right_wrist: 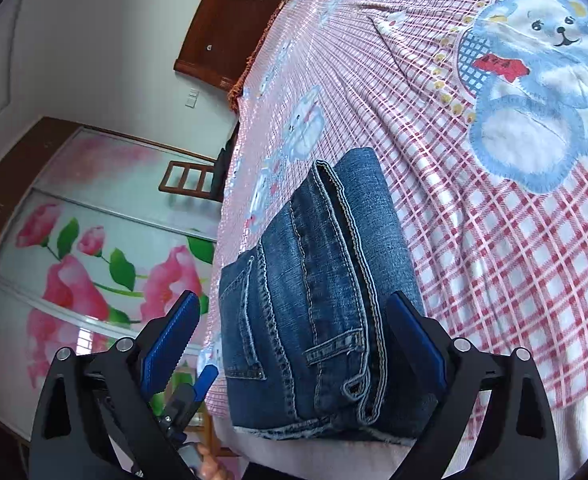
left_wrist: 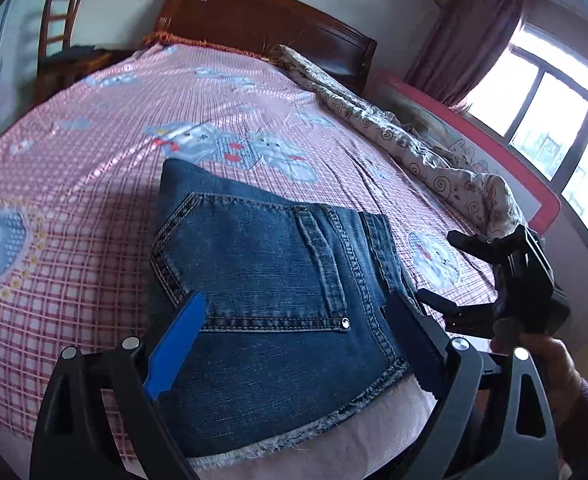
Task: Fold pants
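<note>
The blue denim pants (left_wrist: pixel 278 276) lie folded into a compact stack at the near edge of the bed, back pocket up; they also show in the right wrist view (right_wrist: pixel 314 312). My left gripper (left_wrist: pixel 298 316) is open, its blue pads (left_wrist: pixel 178 344) spread either side of the stack's near part, holding nothing. My right gripper (right_wrist: pixel 294 332) is open too, its jaws either side of the waistband end. In the left wrist view the right gripper (left_wrist: pixel 454 272) shows at the right, just off the stack, open.
The bed has a pink plaid sheet (left_wrist: pixel 106 148) with bear prints. A rolled quilt (left_wrist: pixel 406 140) lies along its far side. A dark wooden headboard (left_wrist: pixel 262 20), a chair (left_wrist: pixel 58 28), a window (left_wrist: pixel 554 120) and a floral wardrobe (right_wrist: pixel 94 248) surround the bed.
</note>
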